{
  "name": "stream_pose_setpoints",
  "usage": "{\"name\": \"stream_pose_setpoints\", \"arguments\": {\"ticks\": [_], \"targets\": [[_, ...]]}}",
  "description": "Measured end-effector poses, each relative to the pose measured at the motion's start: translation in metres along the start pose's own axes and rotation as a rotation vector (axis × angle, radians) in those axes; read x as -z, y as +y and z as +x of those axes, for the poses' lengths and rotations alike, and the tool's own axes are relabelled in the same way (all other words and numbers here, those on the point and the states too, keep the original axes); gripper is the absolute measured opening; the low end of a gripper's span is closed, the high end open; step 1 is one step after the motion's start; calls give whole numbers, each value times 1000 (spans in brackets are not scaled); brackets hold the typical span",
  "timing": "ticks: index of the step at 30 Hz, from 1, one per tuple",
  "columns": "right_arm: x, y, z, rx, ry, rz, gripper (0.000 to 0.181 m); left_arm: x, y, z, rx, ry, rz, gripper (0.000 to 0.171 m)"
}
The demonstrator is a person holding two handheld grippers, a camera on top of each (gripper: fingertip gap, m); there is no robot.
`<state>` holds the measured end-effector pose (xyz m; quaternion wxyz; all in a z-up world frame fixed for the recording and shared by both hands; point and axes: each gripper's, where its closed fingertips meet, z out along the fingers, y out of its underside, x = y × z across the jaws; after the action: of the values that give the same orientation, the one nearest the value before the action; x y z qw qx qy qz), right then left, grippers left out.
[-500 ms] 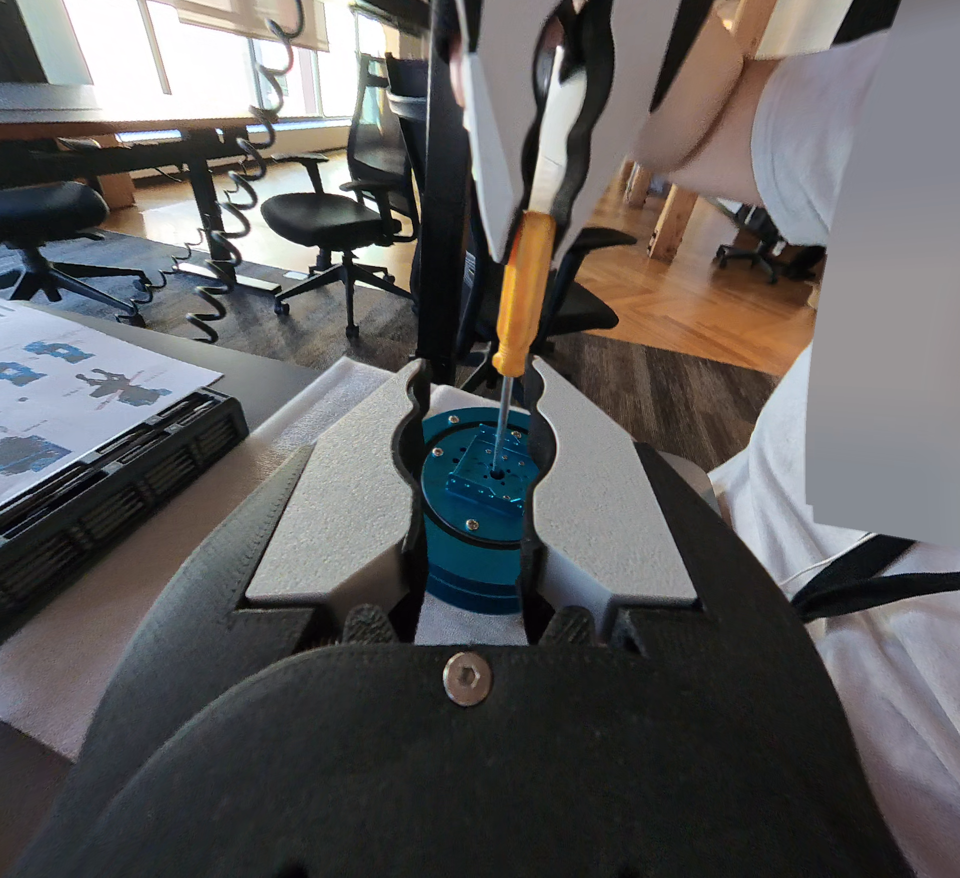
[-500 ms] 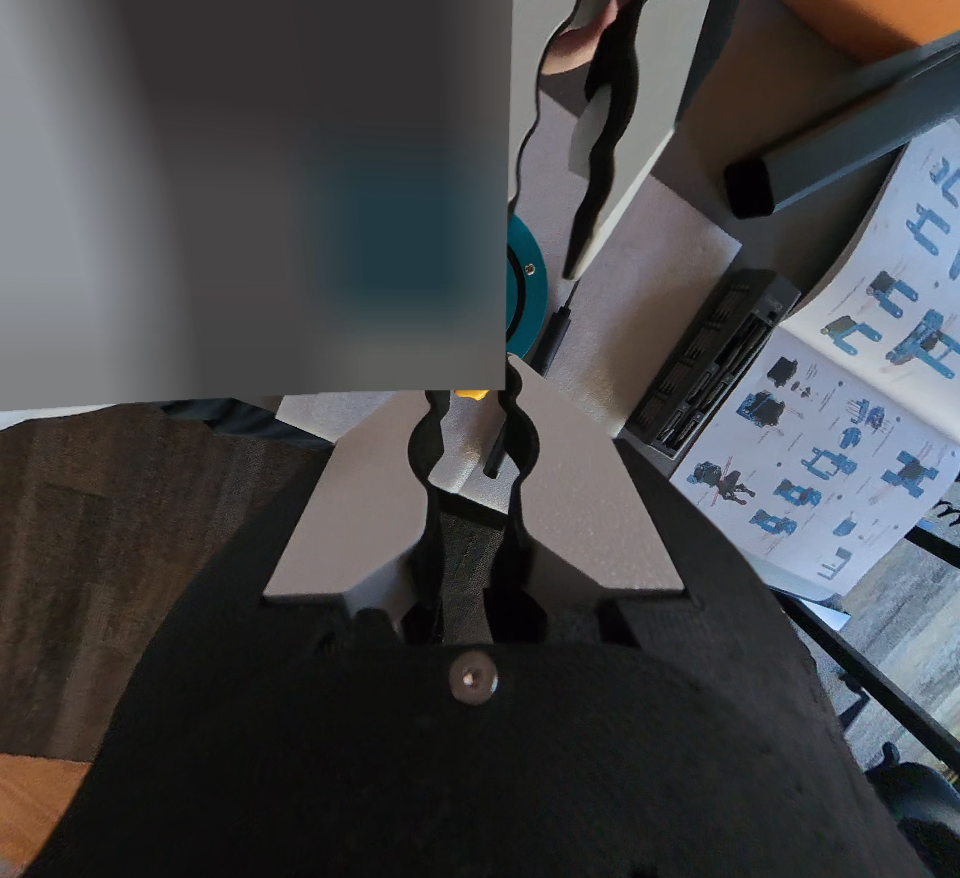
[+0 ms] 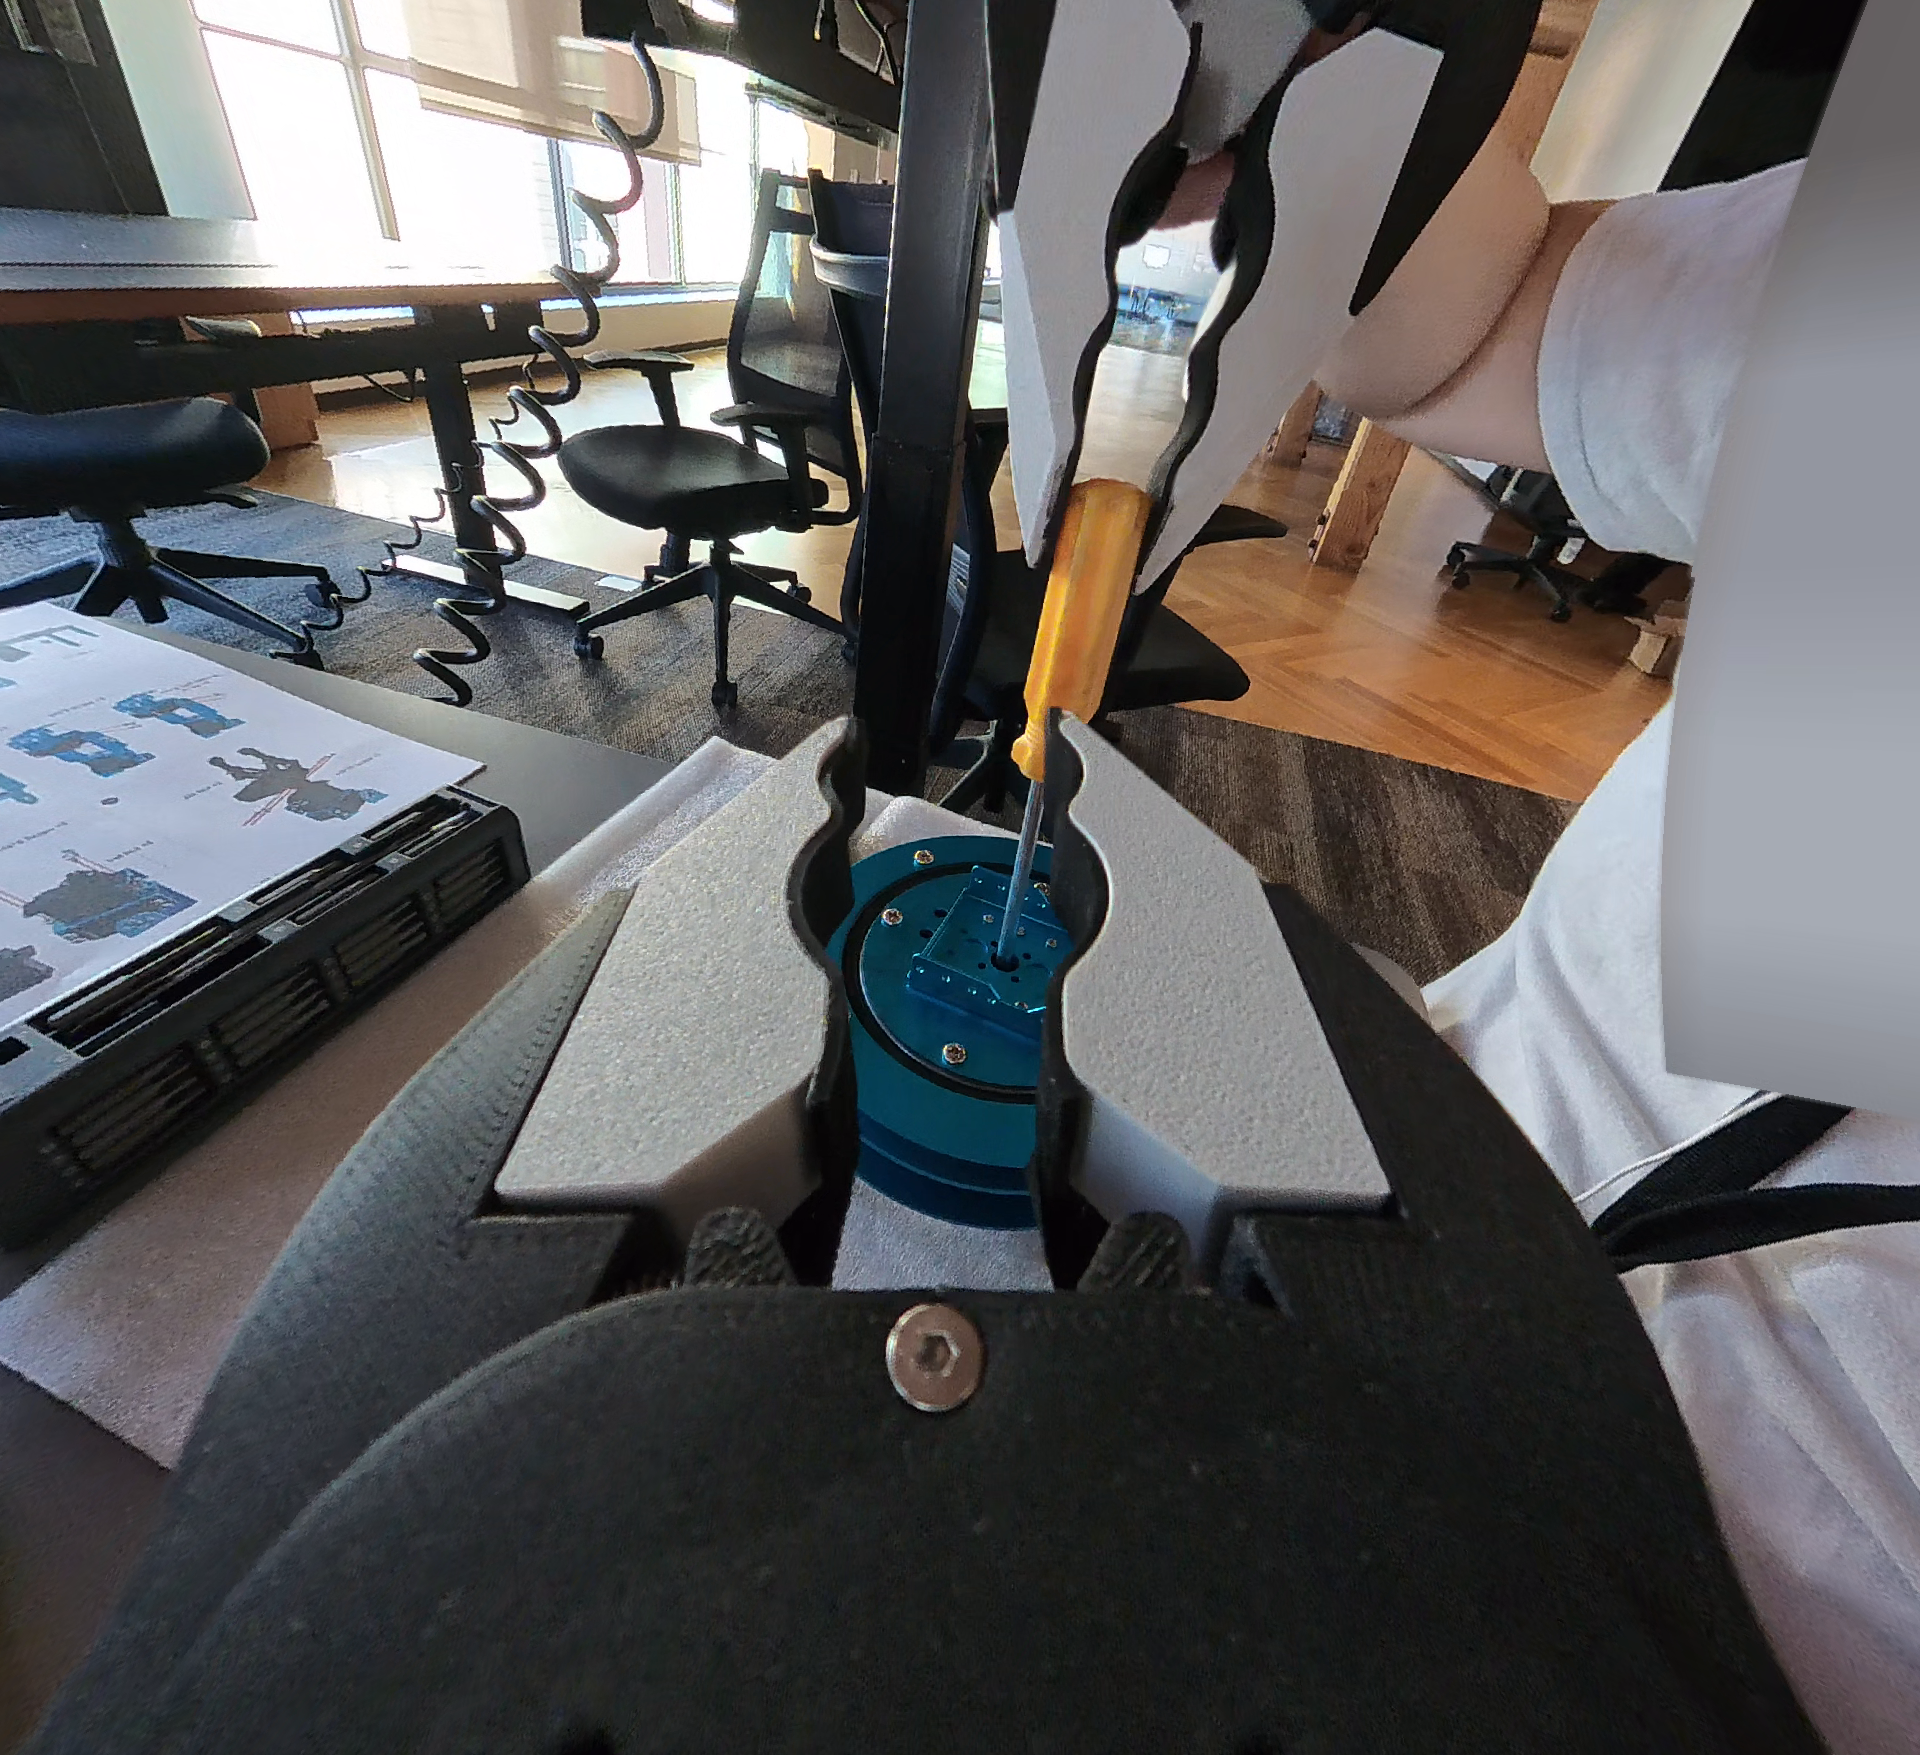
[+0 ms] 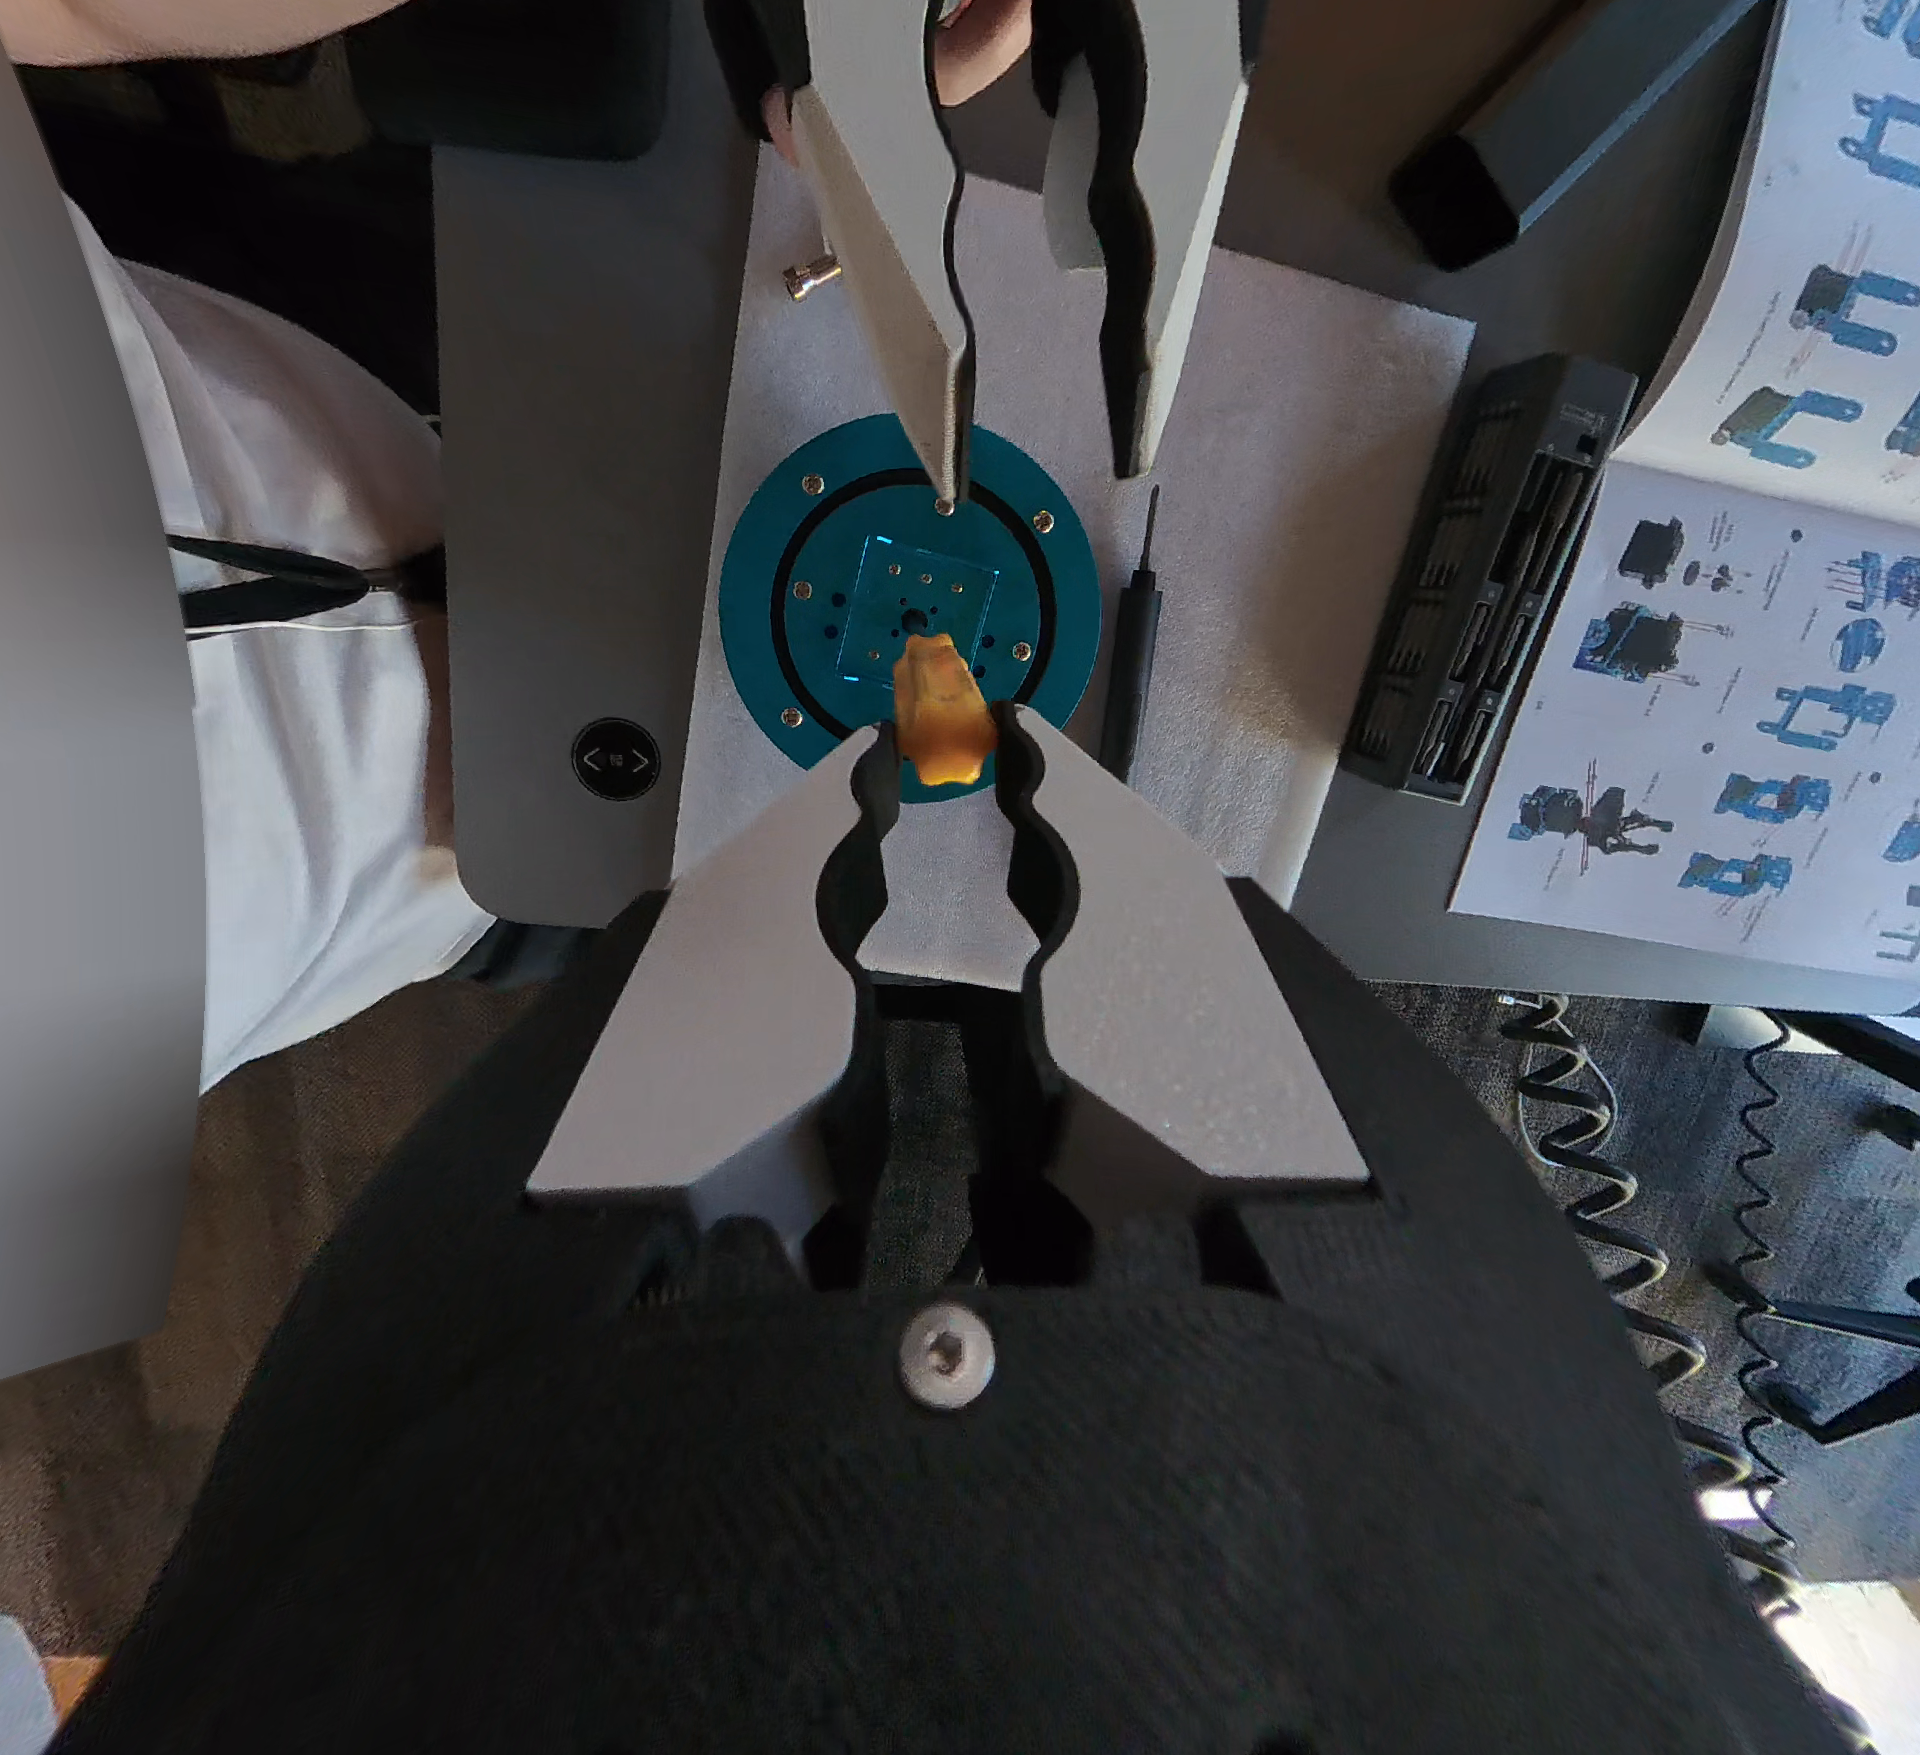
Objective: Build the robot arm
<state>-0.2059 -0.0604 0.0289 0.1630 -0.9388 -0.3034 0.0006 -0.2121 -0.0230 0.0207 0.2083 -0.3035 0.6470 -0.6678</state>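
Screwdriver (image 3: 1081, 604) grip shifted to the handle's top end, tip still seated in the centre hole.

We see the right gripper (image 4: 940, 734) reaching down from above, its fingers pinching the orange handle, which now leans a little. The left gripper (image 3: 954, 749) lies low and level over the table, fingers pressed against the sides of the blue round part (image 3: 935, 1061) on the white mat (image 4: 1299, 458).

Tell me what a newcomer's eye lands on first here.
The orange-handled screwdriver, pinched at its top by the right gripper, stands nearly upright with its tip in the centre hole of the blue round part. The left gripper straddles that part on a white foam mat, beside a black bit case.
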Motion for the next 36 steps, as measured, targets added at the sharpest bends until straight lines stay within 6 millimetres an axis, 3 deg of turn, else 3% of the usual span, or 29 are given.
{"name": "stream_pose_setpoints", "arguments": {"ticks": [8, 13, 16, 17, 20, 36], "targets": [[0, 1, 2, 128, 39, -23, 19, -4, 0, 7, 1, 33, -2, 33], [-1, 0, 3, 124, 19, -11, 18, -32, 17, 24, -54, 78, -77, 36], [0, 0, 0, 170, -7, 3, 18, -43, 25, 26, -100, 63, -113, 23], [-1, 0, 0, 218, -10, 11, 18, -43, 26, 24, -111, 54, -110, 15], [-1, -2, 1, 343, 8, 52, 18, -44, 26, 24, -99, 56, -103, 15], [-5, 0, -4, 440, -143, 137, 18, -46, 26, 24, -78, 78, -103, 15]]}}
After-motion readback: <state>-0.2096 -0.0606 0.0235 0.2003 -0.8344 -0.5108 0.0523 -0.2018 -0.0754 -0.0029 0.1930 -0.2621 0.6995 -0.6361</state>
